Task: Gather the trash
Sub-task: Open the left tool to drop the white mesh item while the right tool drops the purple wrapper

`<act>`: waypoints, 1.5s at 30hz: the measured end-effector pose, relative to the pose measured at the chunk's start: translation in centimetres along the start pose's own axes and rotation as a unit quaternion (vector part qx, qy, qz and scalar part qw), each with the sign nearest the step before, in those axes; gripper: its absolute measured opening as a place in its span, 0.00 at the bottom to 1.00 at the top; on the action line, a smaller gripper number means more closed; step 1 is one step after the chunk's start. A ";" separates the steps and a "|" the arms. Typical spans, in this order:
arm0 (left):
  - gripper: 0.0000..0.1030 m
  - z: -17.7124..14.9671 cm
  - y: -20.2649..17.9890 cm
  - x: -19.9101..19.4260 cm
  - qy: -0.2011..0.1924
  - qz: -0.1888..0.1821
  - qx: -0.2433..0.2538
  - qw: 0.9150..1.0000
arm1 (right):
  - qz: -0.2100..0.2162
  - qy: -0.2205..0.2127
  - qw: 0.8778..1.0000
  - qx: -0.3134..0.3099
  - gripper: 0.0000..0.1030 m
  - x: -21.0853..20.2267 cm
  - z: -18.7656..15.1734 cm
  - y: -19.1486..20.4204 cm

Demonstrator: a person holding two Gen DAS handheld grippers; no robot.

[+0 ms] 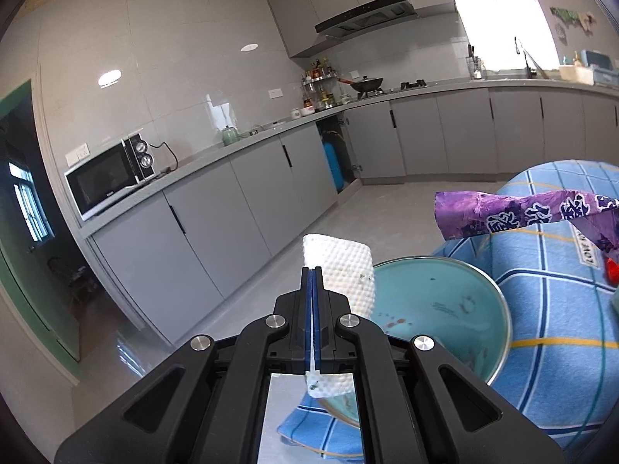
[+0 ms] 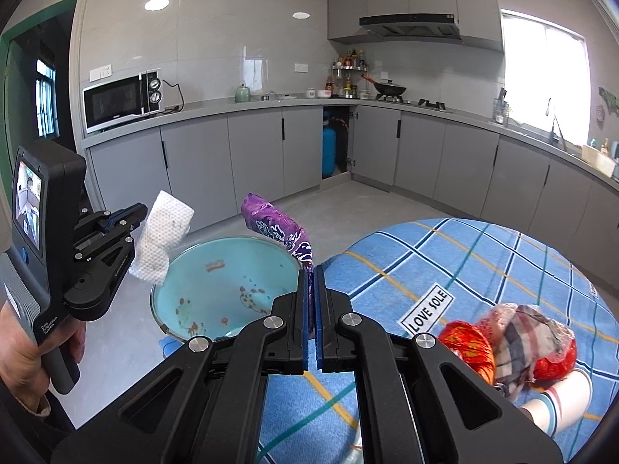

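Note:
My left gripper (image 1: 312, 270) is shut on a crumpled white paper towel (image 1: 344, 274), which sticks up past the fingertips; the same gripper (image 2: 141, 208) and towel (image 2: 162, 236) show at the left of the right wrist view, held by a hand (image 2: 23, 352). My right gripper (image 2: 312, 268) is shut on a purple snack wrapper (image 2: 276, 230), which juts up and left of the fingertips; that wrapper (image 1: 522, 212) crosses the right of the left wrist view. Both hang over a stained turquoise bowl (image 2: 216, 290) on the edge of the blue checked tablecloth (image 2: 464, 270).
Red and clear wrappers (image 2: 510, 340) lie on the cloth at the lower right, beside a white cup (image 2: 557, 406). Grey kitchen cabinets (image 2: 251, 154), a microwave (image 2: 122, 100) and a blue gas cylinder (image 2: 330, 150) stand across the bare grey floor (image 2: 348, 201).

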State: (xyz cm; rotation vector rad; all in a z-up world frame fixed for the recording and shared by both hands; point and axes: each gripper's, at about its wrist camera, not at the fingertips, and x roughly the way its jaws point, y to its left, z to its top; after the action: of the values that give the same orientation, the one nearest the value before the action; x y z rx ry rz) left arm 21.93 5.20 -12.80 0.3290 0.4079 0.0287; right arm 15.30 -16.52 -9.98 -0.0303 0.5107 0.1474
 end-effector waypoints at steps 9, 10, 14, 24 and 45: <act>0.00 -0.3 -0.9 0.5 0.007 0.043 0.029 0.999 | 0.009 0.019 1.000 -0.006 0.03 1.9 -0.3 0.7; 0.00 -0.3 -0.8 0.7 0.009 0.045 0.029 0.999 | 0.009 0.021 1.000 -0.007 0.03 2.1 -0.3 0.8; 0.00 -0.5 -0.3 1.4 0.018 0.051 0.025 0.998 | 0.010 0.027 1.000 -0.010 0.03 2.8 -0.3 1.1; 0.00 -1.1 0.0 2.5 0.037 0.059 0.020 0.997 | -0.015 0.040 0.999 -0.019 0.03 5.2 0.4 2.3; 0.05 -1.7 -0.5 3.5 0.049 0.063 0.025 0.996 | 0.008 0.051 0.998 -0.045 0.05 8.7 1.1 5.1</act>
State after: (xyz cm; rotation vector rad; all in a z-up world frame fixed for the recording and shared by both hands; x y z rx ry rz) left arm 24.48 5.61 -15.77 0.4031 0.4860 0.1598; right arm 22.56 -10.25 -13.21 -0.1233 0.6070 0.1845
